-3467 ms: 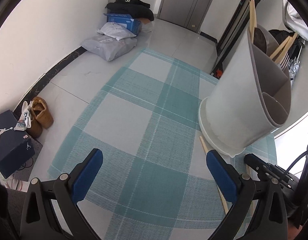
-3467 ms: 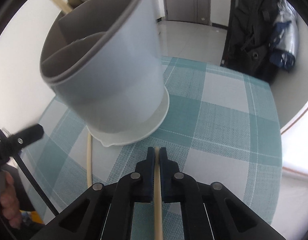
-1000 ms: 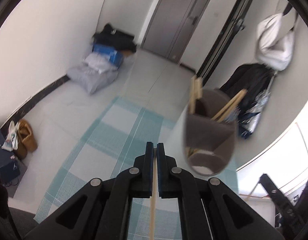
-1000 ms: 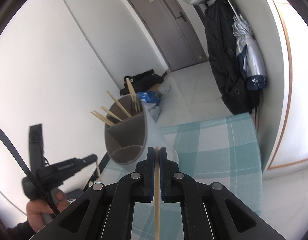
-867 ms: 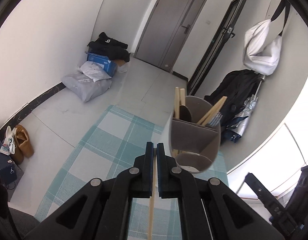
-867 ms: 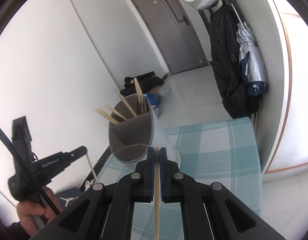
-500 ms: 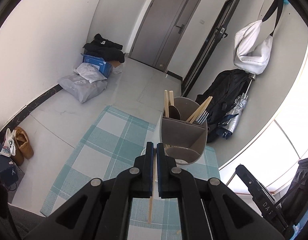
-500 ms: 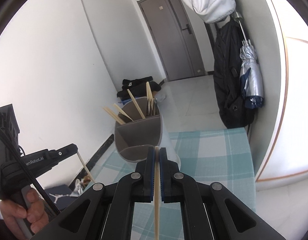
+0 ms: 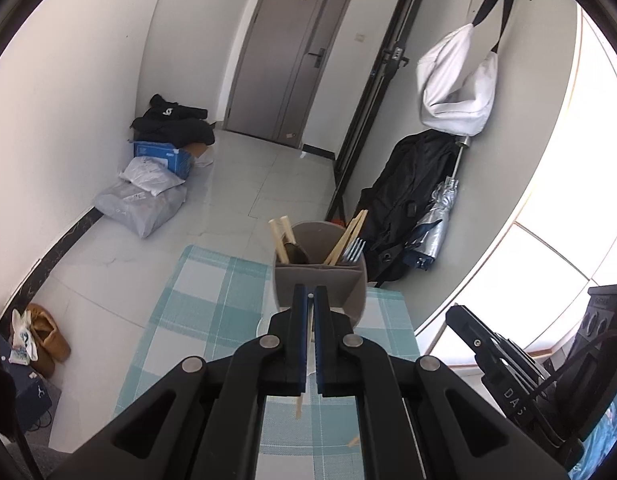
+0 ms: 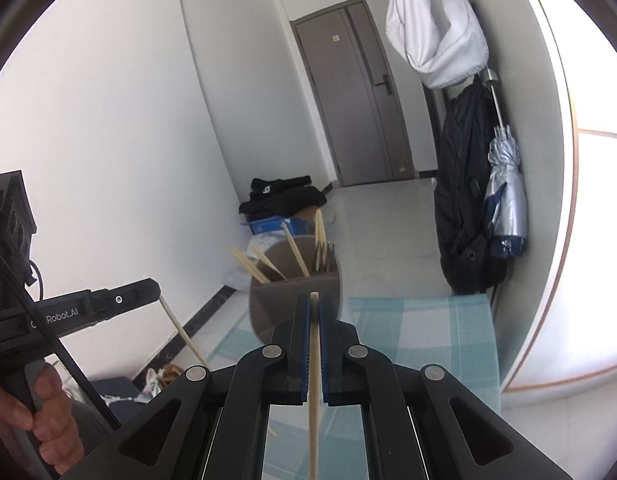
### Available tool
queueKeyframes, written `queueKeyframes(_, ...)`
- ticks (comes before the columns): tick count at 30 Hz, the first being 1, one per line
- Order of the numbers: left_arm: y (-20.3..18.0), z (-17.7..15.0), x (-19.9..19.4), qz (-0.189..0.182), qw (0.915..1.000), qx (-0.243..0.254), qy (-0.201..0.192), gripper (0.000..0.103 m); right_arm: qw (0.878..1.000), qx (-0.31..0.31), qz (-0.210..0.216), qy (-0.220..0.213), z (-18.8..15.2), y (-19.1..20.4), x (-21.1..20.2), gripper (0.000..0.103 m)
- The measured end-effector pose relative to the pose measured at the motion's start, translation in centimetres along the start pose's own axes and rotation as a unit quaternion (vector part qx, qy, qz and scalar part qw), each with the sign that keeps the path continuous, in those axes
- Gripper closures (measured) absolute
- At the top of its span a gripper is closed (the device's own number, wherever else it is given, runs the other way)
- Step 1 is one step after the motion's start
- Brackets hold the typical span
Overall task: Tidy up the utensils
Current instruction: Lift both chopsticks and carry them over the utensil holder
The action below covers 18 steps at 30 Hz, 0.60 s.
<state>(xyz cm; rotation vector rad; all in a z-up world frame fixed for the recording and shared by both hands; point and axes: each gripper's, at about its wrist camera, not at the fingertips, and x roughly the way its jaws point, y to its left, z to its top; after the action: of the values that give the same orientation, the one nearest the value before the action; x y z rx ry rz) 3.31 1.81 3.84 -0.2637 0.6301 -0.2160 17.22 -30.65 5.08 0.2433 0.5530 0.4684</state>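
Each black two-finger gripper, left [image 9: 309, 300] and right [image 10: 314, 300], is clamped on a pale wooden chopstick [image 10: 313, 380]. The grey divided utensil holder [image 9: 350, 292] stands ahead on the teal checked cloth [image 9: 212, 304]. Line up each stick, probably tip-down, above the chopstick compartment before releasing.

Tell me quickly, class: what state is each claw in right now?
Left claw: shut on a chopstick.
Right claw: shut on another chopstick.
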Motion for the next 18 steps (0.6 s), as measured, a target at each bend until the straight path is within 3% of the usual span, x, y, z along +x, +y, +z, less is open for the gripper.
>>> queueKeyframes(18, -4.2, 7.0, -2.0, -0.083, 0.9956, 0.042, -0.016, 0.103, 0.999, -0.007, 0.003, -0.046, 7.7, 0.4, -0.6, 0.100)
